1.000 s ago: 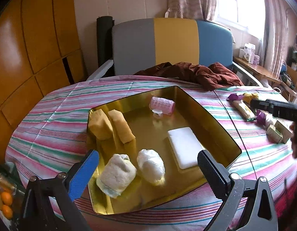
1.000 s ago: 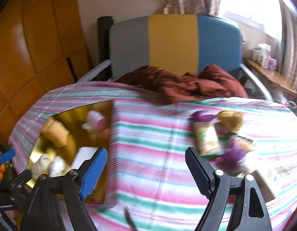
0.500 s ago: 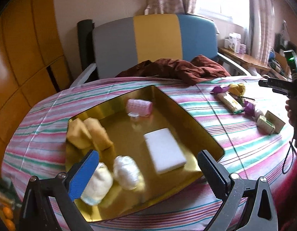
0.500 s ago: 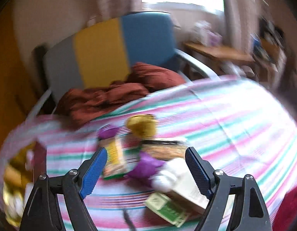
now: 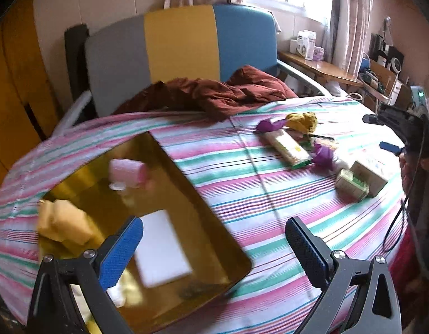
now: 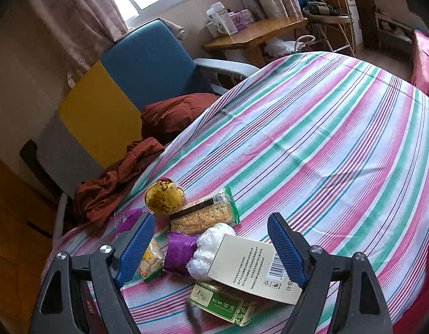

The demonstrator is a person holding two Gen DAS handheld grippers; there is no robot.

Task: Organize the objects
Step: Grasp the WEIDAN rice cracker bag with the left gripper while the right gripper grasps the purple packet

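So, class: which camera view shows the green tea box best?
The right wrist view: the green tea box lies close, its printed top visible under the white carton. The left wrist view shows it small and distant, near the table's right edge.

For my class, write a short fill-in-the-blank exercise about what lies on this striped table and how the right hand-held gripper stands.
1. The white block lies inside the ____ tray.
2. The fingers of the right hand-held gripper stand ____, holding nothing.
3. The white box with the barcode rests partly on a ____ box.
4. The pink roll lies ____ the tray.

Missing words: gold; open; green; inside
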